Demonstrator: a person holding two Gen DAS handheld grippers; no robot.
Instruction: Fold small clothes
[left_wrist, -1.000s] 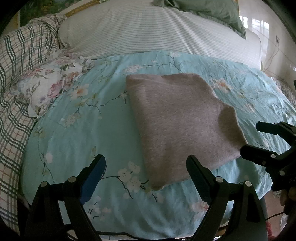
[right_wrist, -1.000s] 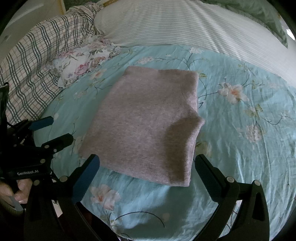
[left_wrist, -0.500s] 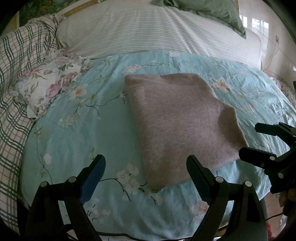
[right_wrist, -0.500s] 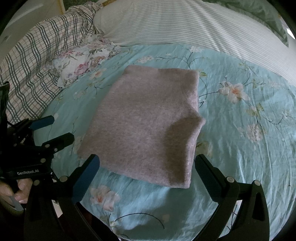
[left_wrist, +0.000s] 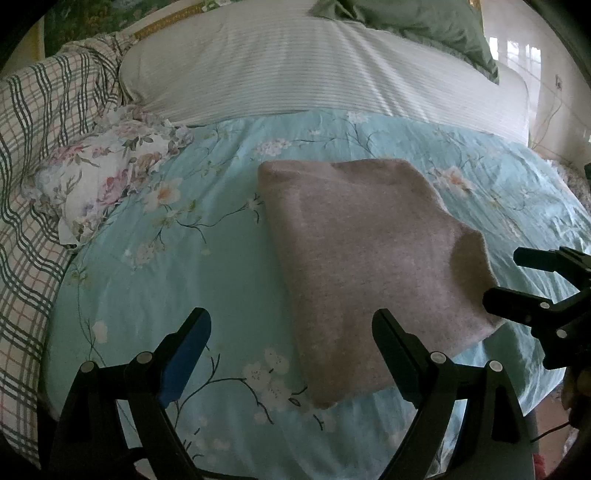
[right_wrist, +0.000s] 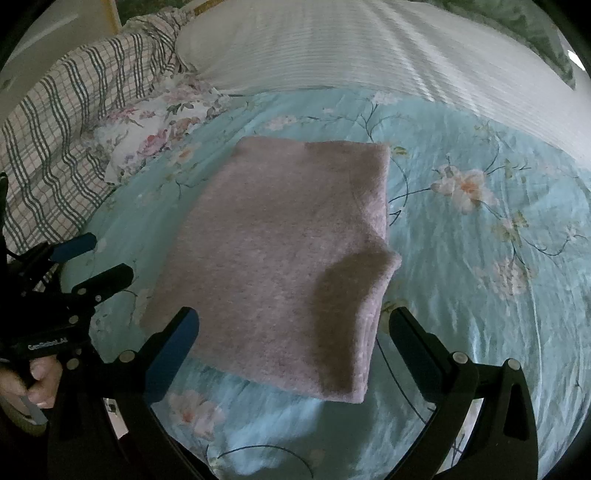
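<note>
A grey-pink knitted garment (left_wrist: 365, 254) lies folded into a thick rectangle on the light blue flowered sheet (left_wrist: 192, 266). It also fills the middle of the right wrist view (right_wrist: 280, 258). My left gripper (left_wrist: 291, 325) hovers open above the garment's near left corner, with nothing between its fingers. My right gripper (right_wrist: 293, 321) is open too, held over the garment's near edge and holding nothing. Each gripper shows in the other's view: the right gripper (left_wrist: 517, 277) at the garment's right side, the left gripper (right_wrist: 96, 258) at its left side.
A small flowered cloth (left_wrist: 107, 181) lies crumpled at the left on the sheet. A checked blanket (left_wrist: 33, 155) covers the left side. A striped white pillow (left_wrist: 314, 70) and a green pillow (left_wrist: 413, 26) lie at the back. A hand (right_wrist: 33, 380) holds the left gripper's handle.
</note>
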